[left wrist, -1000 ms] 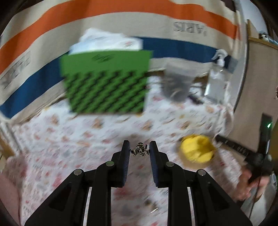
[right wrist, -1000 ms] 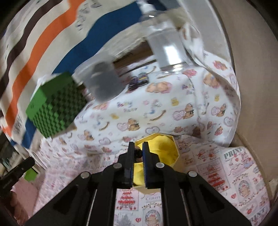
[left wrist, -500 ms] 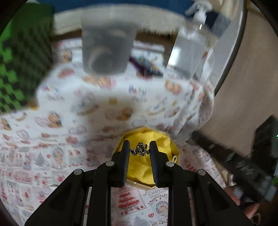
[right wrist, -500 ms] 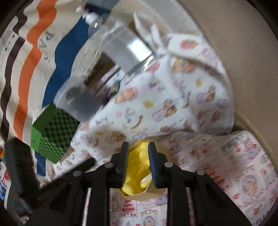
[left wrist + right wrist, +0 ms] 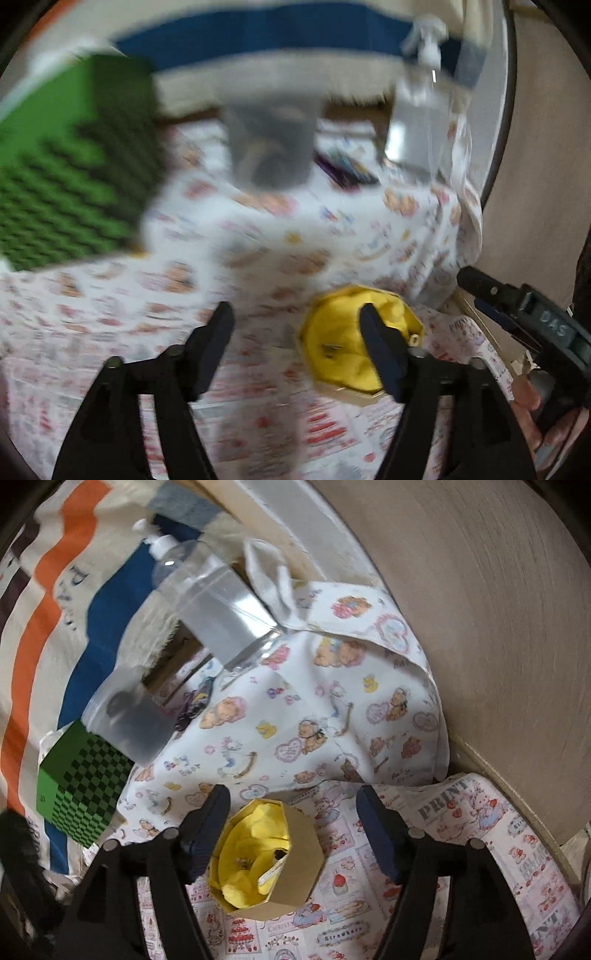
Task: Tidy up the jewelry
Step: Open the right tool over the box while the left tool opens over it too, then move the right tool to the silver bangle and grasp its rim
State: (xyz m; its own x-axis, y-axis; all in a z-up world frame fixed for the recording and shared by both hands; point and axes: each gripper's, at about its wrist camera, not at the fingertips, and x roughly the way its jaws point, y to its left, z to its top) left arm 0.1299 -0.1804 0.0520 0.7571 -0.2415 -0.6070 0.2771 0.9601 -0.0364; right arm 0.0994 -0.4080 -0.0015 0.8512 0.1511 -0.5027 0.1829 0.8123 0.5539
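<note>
A tan octagonal box (image 5: 295,849) lined with yellow paper (image 5: 255,842) sits on the printed cloth; a small metal jewelry piece (image 5: 242,862) lies inside it, also seen in the blurred left wrist view (image 5: 327,349). My left gripper (image 5: 297,325) is open and empty, its right finger over the box (image 5: 354,332). My right gripper (image 5: 293,805) is open and empty, with the box between and just below its fingers. The right gripper's body (image 5: 524,314) shows at the right of the left wrist view.
A green checkered box (image 5: 81,794), a frosted plastic cup (image 5: 129,720) and a clear pump bottle (image 5: 210,602) stand at the back. A dark small item (image 5: 192,705) lies by the cup. A brown wall (image 5: 480,627) bounds the right side.
My left gripper has opened and the jewelry piece it held now lies in the yellow box. My right gripper has let go of the box and opened wide.
</note>
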